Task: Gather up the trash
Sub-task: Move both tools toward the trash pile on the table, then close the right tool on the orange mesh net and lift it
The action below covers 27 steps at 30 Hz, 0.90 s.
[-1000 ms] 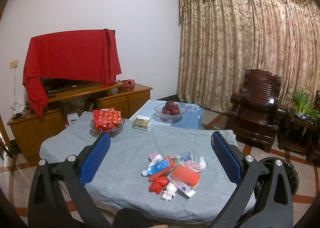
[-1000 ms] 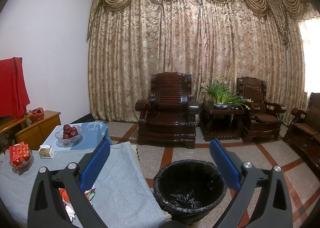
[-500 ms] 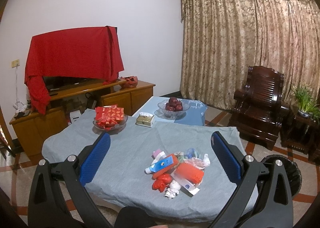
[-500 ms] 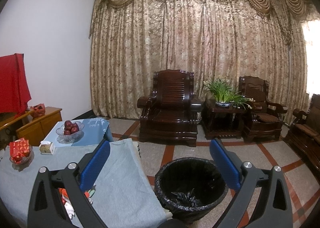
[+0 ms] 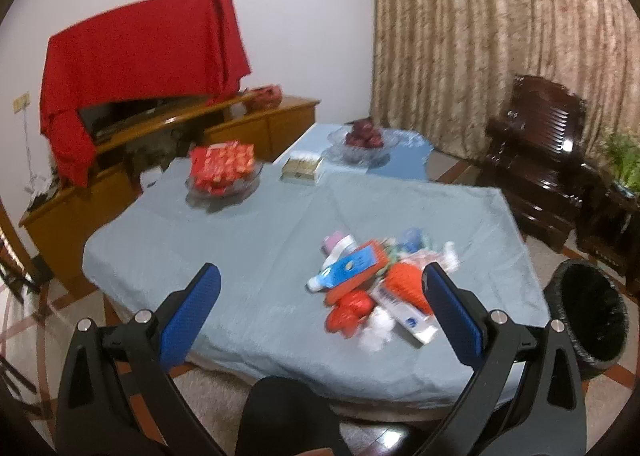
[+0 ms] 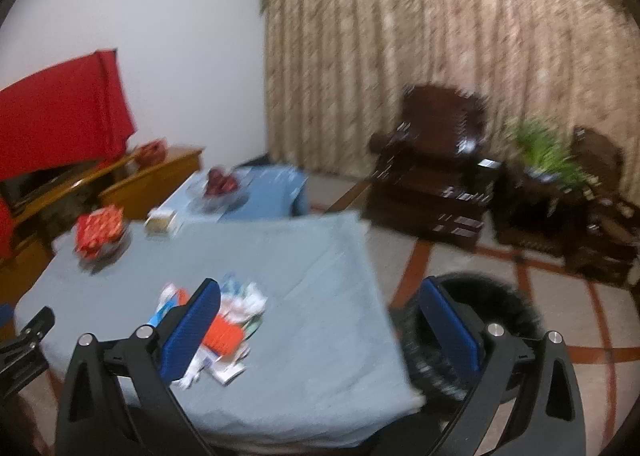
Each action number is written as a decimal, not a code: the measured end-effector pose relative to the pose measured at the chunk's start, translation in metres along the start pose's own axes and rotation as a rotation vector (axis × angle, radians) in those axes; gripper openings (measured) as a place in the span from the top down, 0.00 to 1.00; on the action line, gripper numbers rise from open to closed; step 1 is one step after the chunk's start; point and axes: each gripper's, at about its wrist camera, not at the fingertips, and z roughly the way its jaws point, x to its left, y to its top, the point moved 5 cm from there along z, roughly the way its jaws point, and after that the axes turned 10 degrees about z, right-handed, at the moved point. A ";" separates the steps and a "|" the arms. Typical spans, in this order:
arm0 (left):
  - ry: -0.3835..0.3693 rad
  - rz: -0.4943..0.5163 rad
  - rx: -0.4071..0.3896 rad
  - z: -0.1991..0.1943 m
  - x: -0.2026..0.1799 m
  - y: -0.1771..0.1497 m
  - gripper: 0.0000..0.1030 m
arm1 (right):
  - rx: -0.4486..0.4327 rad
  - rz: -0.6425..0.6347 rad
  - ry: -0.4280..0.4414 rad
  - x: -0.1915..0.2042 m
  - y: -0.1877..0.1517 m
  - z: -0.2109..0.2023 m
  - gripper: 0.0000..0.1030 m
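Left wrist view: left gripper is held wide apart, empty; the jumbled heap of red, white and blue wrappers lies ahead, right. Right gripper likewise gapes. Blur suggests haste; a loose wrapper could be scattered.

I see a grey-blue tablecloth with a glass bowl of red packets, a small tissue box beside it, an apple bowl beyond. Red cloth drapes the TV; a dark wooden armchair stands by the curtain.
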 end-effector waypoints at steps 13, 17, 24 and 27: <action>-0.016 0.005 0.008 0.057 0.009 -0.024 0.05 | 0.276 -0.111 0.222 0.062 -0.077 0.117 0.33; -0.013 0.005 0.007 0.077 0.005 -0.026 0.05 | 0.305 -0.135 0.260 0.078 -0.094 0.142 0.34; -0.022 0.006 0.010 0.113 -0.003 -0.037 0.05 | 0.364 -0.176 0.280 0.099 -0.130 0.194 0.34; -0.024 0.005 0.003 0.122 -0.002 -0.042 0.05 | 0.390 -0.182 0.279 0.106 -0.140 0.213 0.34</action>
